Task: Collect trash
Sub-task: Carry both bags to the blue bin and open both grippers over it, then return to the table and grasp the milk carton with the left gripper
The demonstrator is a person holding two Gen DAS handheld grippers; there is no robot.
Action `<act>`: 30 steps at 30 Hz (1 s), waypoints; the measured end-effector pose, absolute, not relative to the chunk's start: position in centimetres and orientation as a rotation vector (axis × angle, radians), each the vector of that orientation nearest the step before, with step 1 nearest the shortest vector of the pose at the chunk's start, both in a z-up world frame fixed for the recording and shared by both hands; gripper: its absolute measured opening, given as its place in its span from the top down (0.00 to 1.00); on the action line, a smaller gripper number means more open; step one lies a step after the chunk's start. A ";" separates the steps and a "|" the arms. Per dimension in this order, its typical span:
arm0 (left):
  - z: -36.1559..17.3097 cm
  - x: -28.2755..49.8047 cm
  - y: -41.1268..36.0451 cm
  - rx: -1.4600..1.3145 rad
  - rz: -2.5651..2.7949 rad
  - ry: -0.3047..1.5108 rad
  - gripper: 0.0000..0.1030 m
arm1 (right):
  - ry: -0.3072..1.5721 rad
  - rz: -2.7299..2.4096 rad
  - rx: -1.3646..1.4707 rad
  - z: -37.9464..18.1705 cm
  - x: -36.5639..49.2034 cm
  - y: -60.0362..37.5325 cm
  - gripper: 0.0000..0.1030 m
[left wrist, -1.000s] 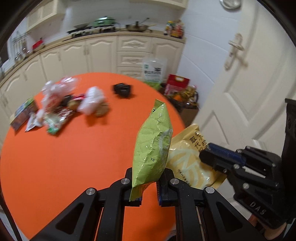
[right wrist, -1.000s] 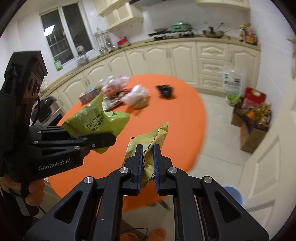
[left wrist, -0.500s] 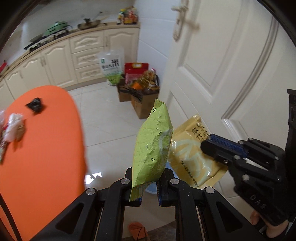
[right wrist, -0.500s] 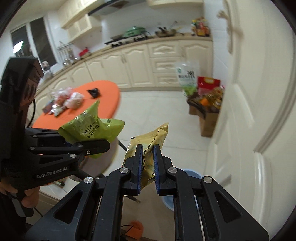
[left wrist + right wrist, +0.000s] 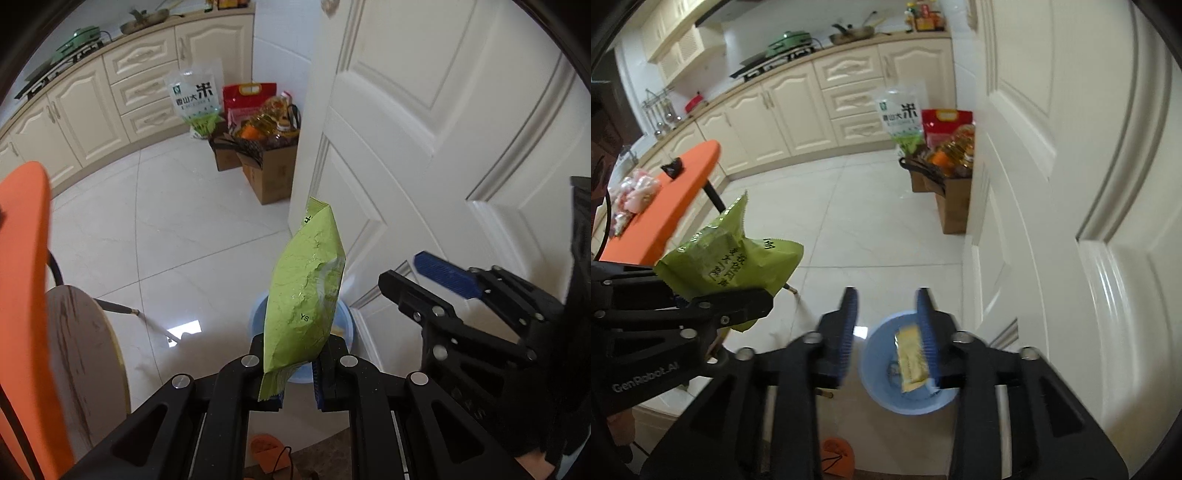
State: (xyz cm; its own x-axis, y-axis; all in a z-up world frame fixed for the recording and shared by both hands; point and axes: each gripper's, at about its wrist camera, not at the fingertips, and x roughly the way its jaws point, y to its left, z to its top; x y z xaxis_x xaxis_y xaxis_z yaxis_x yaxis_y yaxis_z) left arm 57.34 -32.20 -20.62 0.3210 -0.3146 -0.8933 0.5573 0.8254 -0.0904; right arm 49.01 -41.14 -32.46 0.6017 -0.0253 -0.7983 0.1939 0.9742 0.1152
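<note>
My left gripper [image 5: 297, 373] is shut on the bottom edge of a green snack bag [image 5: 306, 295], which stands upright above a blue bin [image 5: 347, 325] on the floor. The right wrist view shows that green bag [image 5: 727, 258] at the left, in the left gripper [image 5: 713, 295]. My right gripper [image 5: 886, 299] hangs over the blue bin [image 5: 879, 369] with its jaws opening and nothing pressed between the blue pads. A yellow snack bag [image 5: 910, 358] is below them, inside the bin's mouth. The right gripper [image 5: 402, 271] also shows at the right of the left wrist view.
A white panelled door [image 5: 424, 147] stands close on the right of the bin. The orange table [image 5: 665, 206] with more trash [image 5: 635, 192] is at the left, a wooden stool [image 5: 85, 350] beside it. Cardboard boxes of groceries [image 5: 266, 162] sit by the door. An orange slipper [image 5: 266, 446] lies below.
Both grippers swung away from the orange table and down to the blue bin by the door. The right jaws opened and the yellow bag dropped into the bin. The left still grips the green bag.
</note>
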 end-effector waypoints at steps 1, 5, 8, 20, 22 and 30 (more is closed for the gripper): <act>-21.4 57.9 -33.0 0.260 -0.578 1.114 0.92 | 0.917 -0.140 0.189 -32.5 48.8 -41.2 0.61; -23.3 59.0 -34.9 0.283 -0.575 1.130 0.92 | 0.920 -0.221 0.091 -31.8 48.4 -41.0 0.46; -24.4 59.7 -36.0 0.280 -0.577 1.150 0.92 | 0.918 -0.246 0.058 -31.2 48.2 -41.1 0.45; -23.2 60.4 -34.3 0.202 -0.557 1.124 0.43 | 0.878 -0.267 0.099 -27.8 46.7 -41.6 0.32; -22.3 59.7 -33.3 0.197 -0.546 1.117 0.44 | 0.863 -0.244 0.111 -26.7 46.2 -40.9 0.31; -15.7 55.7 -25.9 0.208 -0.458 0.916 0.28 | 0.752 -0.133 0.123 -21.4 46.1 -35.6 0.12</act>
State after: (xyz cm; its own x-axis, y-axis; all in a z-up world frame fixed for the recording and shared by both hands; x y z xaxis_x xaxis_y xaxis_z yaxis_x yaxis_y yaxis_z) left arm 55.66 -25.85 -15.65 0.5217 -0.2920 -0.8016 0.4658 0.8847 -0.0191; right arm 46.06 -35.56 -21.42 0.7229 -0.0757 -0.6868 0.1638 0.9844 0.0638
